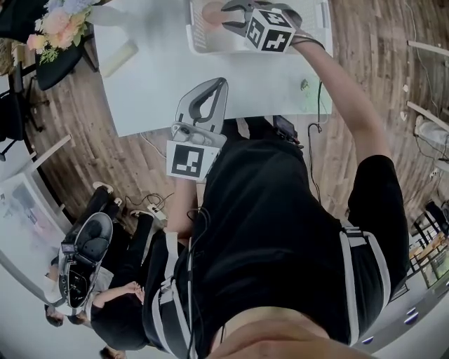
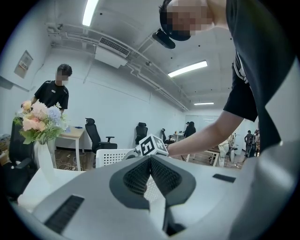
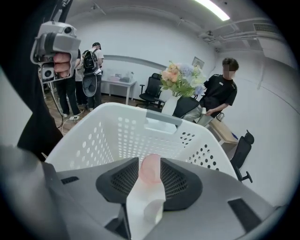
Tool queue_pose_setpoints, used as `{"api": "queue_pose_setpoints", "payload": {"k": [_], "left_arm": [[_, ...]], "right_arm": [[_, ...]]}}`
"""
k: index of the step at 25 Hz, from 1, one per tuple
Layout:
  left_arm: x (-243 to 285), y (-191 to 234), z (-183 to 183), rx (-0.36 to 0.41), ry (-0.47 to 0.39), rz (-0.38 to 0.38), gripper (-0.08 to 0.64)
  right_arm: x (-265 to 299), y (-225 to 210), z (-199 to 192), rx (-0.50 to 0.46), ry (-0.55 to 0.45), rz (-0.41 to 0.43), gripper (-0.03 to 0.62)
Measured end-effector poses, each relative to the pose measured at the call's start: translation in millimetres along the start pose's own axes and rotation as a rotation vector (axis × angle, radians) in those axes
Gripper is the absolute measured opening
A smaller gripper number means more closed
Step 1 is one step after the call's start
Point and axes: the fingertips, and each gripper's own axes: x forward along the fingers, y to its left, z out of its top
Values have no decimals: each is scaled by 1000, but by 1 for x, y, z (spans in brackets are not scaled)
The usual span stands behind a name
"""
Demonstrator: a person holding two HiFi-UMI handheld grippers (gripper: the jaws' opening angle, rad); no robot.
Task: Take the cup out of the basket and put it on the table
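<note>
In the head view the right gripper (image 1: 233,14) reaches over the near rim of the white basket (image 1: 191,36), which stands at the far edge of the white table (image 1: 154,91), and the pink cup (image 1: 212,11) lies inside the basket, just beside the jaw tips. The left gripper (image 1: 216,85) hangs over the near edge of the table, well apart from the basket, with bare table between them. In the left gripper view its 2 jaws are pressed together with nothing between them, and they point level across the table top toward the basket. In the right gripper view the 2 jaws stand spread, the cup shows in the gap between them, and the perforated walls of the basket rise on all sides around it. I cannot tell if the pads touch the cup.
</note>
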Motion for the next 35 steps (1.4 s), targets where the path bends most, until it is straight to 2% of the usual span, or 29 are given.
{"api": "queue_pose_setpoints", "payload": {"k": [13, 27, 28, 31, 35], "left_arm": [[-6, 9, -13, -34, 9, 4, 21], [-12, 22, -18, -55, 28, 25, 21], [-13, 23, -18, -55, 29, 25, 21], [-14, 25, -19, -55, 31, 25, 21], [-14, 26, -19, -53, 33, 25, 21]], "right_arm": [[54, 17, -15, -19, 75, 99, 140], [80, 20, -30, -49, 145, 129, 138], [81, 20, -31, -53, 148, 128, 131], [83, 20, -30, -65, 151, 119, 57], [83, 21, -31, -60, 152, 136, 41]]}}
